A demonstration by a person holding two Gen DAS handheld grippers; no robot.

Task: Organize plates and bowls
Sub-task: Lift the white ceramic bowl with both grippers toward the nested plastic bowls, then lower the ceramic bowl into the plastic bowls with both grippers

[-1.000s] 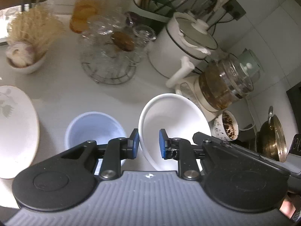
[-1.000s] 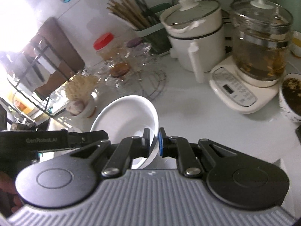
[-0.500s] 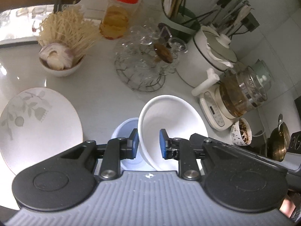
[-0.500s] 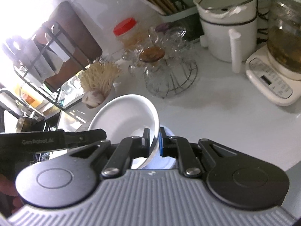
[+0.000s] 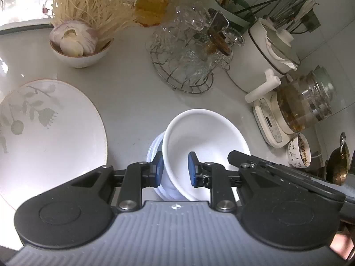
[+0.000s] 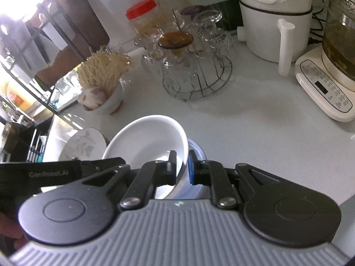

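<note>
A white bowl [image 5: 204, 137] [image 6: 146, 137] leans tilted inside a pale blue bowl [image 5: 155, 148] [image 6: 197, 148] on the white counter. My left gripper [image 5: 175, 170] is shut on the white bowl's near-left wall, one pad outside and one inside. My right gripper [image 6: 182, 168] pinches the rim on the opposite side; its jaws are opening slightly with the rim still between the pads. A large white plate with a leaf pattern [image 5: 51, 133] [image 6: 82, 144] lies flat to the left of the bowls.
Behind the bowls stand a small bowl of garlic and dry noodles [image 5: 79, 51], a wire rack of glasses [image 5: 184, 66], a white pot [image 5: 266, 51] and a glass kettle on its base [image 5: 299, 106]. A cup of tea leaves [image 5: 298, 150] sits at right.
Both grippers carried the white bowl leftward and down, from beside the blue bowl to over and into it. The plate has come further into view.
</note>
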